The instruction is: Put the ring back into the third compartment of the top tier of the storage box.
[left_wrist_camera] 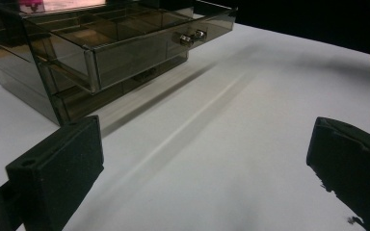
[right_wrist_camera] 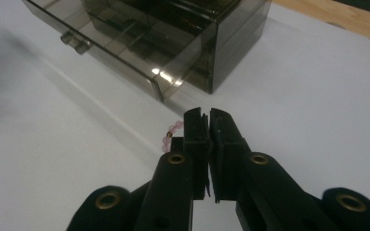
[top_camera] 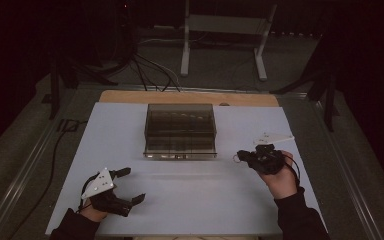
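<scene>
A smoky see-through drawer box stands at the middle of the white tabletop, its top drawer pulled out toward me, with a small knob on its front. My right gripper hovers right of the box, shut on a pink bead bracelet that hangs out at the left of the pressed jaws. In the high view the bracelet is a small loop at the jaw tips. My left gripper rests at the front left, open and empty, its jaws wide apart and facing the box.
A strip of wooden table shows past the white top's far edge. Behind it a white metal stand and cables lie on the dark floor. Bare white surface lies between the two grippers in front of the box.
</scene>
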The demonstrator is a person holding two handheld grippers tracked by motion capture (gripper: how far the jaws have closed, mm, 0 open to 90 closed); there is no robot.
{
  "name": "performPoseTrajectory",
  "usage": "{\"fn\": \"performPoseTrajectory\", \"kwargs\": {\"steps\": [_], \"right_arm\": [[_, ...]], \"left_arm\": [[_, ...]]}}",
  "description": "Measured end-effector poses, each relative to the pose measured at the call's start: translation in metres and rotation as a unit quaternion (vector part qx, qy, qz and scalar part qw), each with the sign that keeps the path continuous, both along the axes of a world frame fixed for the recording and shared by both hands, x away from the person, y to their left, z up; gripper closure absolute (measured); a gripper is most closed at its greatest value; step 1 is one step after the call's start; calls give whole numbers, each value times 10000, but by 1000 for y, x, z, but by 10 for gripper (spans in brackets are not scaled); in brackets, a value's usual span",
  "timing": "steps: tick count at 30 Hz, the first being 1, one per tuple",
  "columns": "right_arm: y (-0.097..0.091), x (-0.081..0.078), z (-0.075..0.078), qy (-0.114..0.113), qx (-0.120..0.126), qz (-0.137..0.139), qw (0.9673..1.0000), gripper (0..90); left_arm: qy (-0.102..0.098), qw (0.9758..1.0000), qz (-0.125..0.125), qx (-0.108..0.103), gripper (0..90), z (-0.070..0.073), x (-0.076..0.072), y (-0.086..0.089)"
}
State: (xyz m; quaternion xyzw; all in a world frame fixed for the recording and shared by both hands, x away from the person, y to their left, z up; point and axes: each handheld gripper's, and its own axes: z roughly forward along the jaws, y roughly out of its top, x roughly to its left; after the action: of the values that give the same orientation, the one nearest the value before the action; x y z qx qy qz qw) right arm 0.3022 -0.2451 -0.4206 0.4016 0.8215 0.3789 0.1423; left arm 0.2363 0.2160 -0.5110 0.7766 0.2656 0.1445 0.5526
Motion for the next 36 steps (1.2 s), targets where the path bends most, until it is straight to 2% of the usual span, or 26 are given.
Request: {"fn": "performPoseTrajectory", "kwargs": {"steps": [36], "right_arm": [[30, 21, 31, -251, 119, 219, 9994, 869]], "left_arm": [[-10, 10000, 6, -35, 6, 1, 0, 1]]}}
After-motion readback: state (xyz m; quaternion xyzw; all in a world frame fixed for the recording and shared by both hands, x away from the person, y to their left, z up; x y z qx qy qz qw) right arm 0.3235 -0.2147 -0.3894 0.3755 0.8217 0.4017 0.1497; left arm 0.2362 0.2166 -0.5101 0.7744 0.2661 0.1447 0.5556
